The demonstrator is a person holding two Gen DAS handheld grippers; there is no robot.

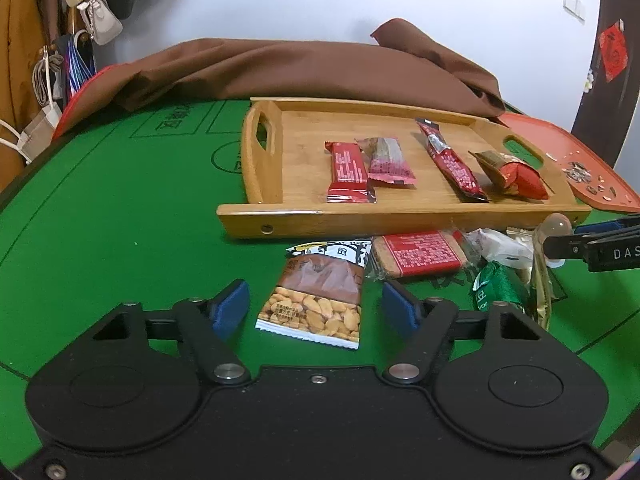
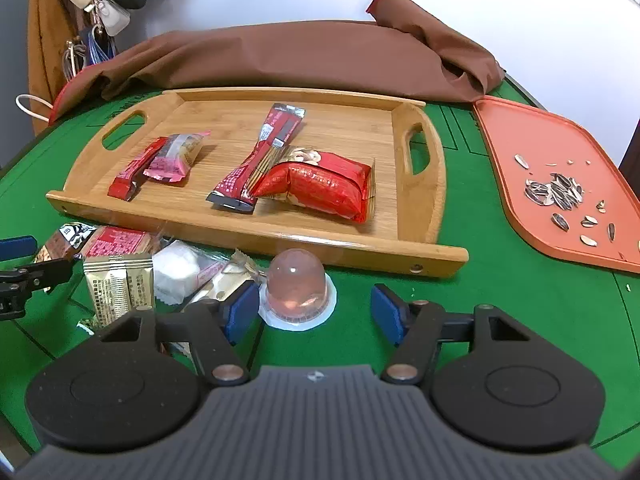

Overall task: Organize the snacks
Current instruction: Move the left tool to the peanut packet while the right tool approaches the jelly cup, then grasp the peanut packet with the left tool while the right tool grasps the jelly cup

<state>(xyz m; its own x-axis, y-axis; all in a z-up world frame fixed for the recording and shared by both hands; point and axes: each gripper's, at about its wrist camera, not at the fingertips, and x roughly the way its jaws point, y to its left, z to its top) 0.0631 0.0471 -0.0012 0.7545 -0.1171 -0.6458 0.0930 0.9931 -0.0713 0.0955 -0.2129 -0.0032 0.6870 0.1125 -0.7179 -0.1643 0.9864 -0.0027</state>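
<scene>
My left gripper (image 1: 315, 308) is low over the green table, open. A peanut packet (image 1: 316, 300) lies flat between its blue pads, with a gap on both sides. My right gripper (image 2: 314, 308) is open around a clear pink jelly cup (image 2: 296, 280); the left pad is close to the cup's rim, the right pad stands well apart. Behind both sits a wooden tray (image 2: 332, 136) holding several red snack packets. Loose in front of the tray lie a red biscuit pack (image 1: 420, 254), a white packet (image 1: 500, 246), a green packet (image 1: 498, 288) and a gold packet (image 2: 118, 284).
An orange plastic tray (image 2: 560, 152) with sunflower seeds and shells lies at the right. A crumpled brown cloth (image 2: 280, 60) covers the back of the table. Bags and a hat hang at the back left. Bare green felt (image 1: 120, 220) lies left of the wooden tray.
</scene>
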